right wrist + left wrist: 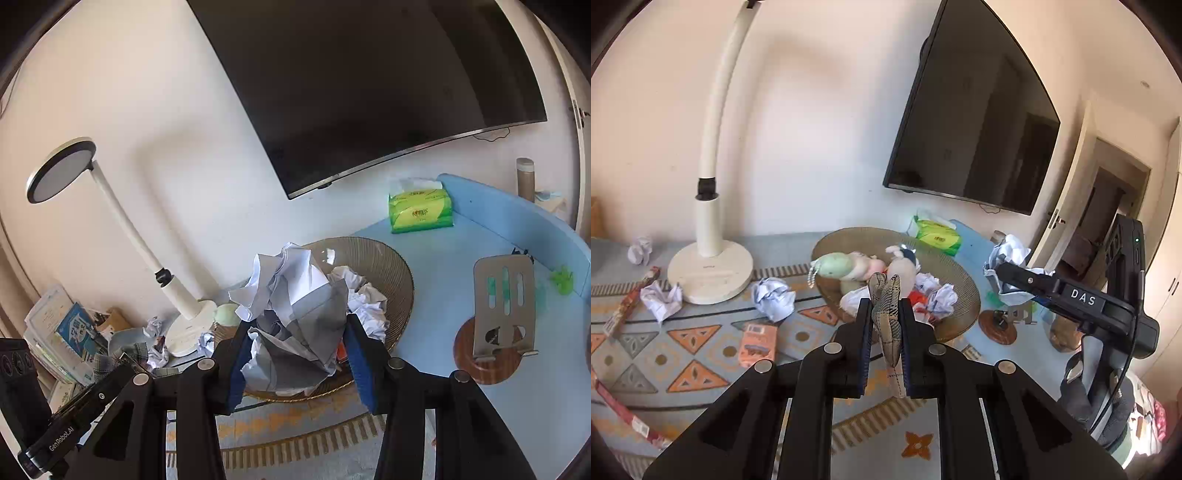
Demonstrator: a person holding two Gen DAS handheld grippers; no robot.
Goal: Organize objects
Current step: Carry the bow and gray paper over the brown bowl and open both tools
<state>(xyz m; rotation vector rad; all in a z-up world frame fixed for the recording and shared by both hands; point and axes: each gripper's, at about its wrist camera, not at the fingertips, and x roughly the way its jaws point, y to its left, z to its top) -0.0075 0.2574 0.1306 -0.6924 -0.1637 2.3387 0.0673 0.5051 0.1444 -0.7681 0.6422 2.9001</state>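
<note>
Between the jaws of the left gripper (884,314) a small checked fabric piece (886,314) is clamped tight, held in the air above the patterned cloth on the table (683,332). Beyond it a woven basket (964,291) is seen, with soft toys (849,267) and crumpled paper balls (942,299) lying inside. A large crumpled paper wad (295,317) is gripped between the blue-padded jaws of the right gripper (295,350), raised in front of the basket. More paper balls (774,297) are scattered near the base of a white lamp (711,269). A green tissue pack (420,212) is set on the blue surface behind the basket.
</note>
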